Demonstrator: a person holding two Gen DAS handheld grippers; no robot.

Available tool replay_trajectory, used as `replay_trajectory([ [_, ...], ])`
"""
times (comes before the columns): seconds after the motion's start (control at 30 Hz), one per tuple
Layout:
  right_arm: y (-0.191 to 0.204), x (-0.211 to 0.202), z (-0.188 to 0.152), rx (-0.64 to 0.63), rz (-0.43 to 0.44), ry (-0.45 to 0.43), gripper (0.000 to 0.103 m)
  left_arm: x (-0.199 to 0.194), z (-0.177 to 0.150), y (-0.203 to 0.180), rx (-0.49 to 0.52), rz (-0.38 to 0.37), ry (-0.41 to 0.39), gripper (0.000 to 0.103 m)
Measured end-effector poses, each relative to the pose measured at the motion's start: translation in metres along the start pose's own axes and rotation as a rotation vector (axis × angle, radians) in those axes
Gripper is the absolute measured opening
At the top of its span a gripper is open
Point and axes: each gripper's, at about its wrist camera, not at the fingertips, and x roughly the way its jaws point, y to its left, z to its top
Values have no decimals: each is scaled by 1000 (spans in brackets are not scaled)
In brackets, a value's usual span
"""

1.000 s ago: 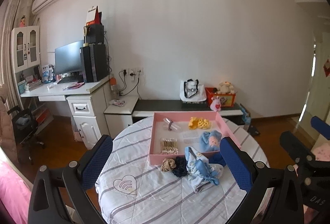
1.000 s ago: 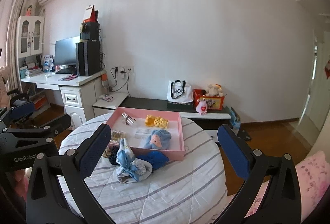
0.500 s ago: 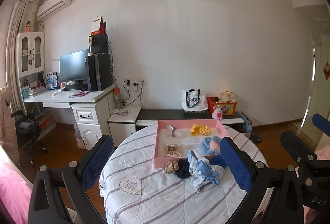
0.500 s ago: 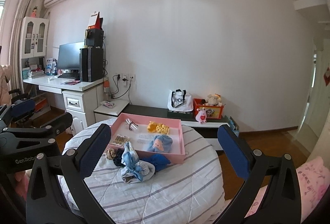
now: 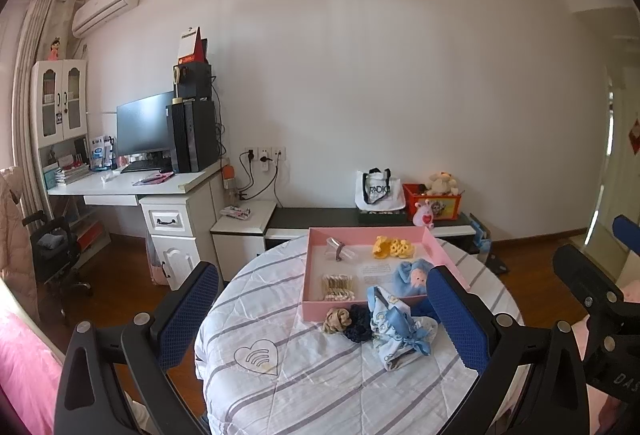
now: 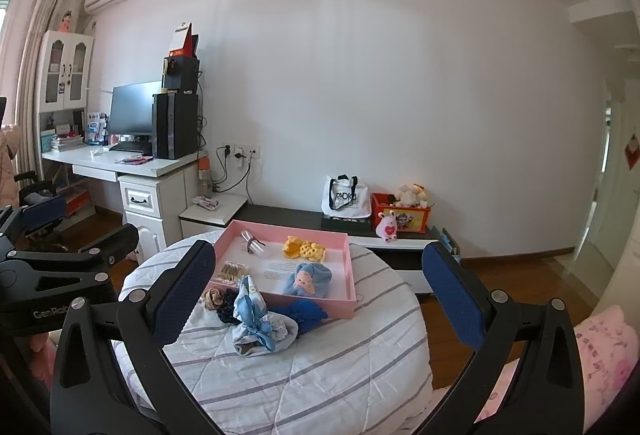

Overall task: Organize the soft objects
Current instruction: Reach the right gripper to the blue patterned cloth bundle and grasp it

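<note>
Soft blue cloth bundle [image 6: 262,323] near desk [image 6: 320,375] centre, against pink tray [image 6: 348,275]; left gripper [image 5: 320,319], right gripper [image 6: 320,295] fingers released, empty.

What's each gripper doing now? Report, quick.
Left gripper: open, holding nothing.
Right gripper: open, holding nothing.

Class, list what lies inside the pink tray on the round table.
Inside the pink tray: a yellow knitted item, a blue plush doll, a clear clip, a beige bundle and a paper sheet. The tray's near wall hides the floor behind it.
</note>
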Motion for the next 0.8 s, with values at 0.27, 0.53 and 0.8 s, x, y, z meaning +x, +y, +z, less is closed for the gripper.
replay_trajectory([
  [0.27, -4, 10, -1, 20, -10, 28, 103, 10, -2, 2, 4, 8, 26, 103],
  [0.53, 0, 26, -6, 16, -12, 81, 103, 24, -1, 7, 7, -4, 59, 103],
  [0.8, 10, 51, -17, 10, -4, 162, 103, 48, -5, 18, 11, -11, 125, 103],
])
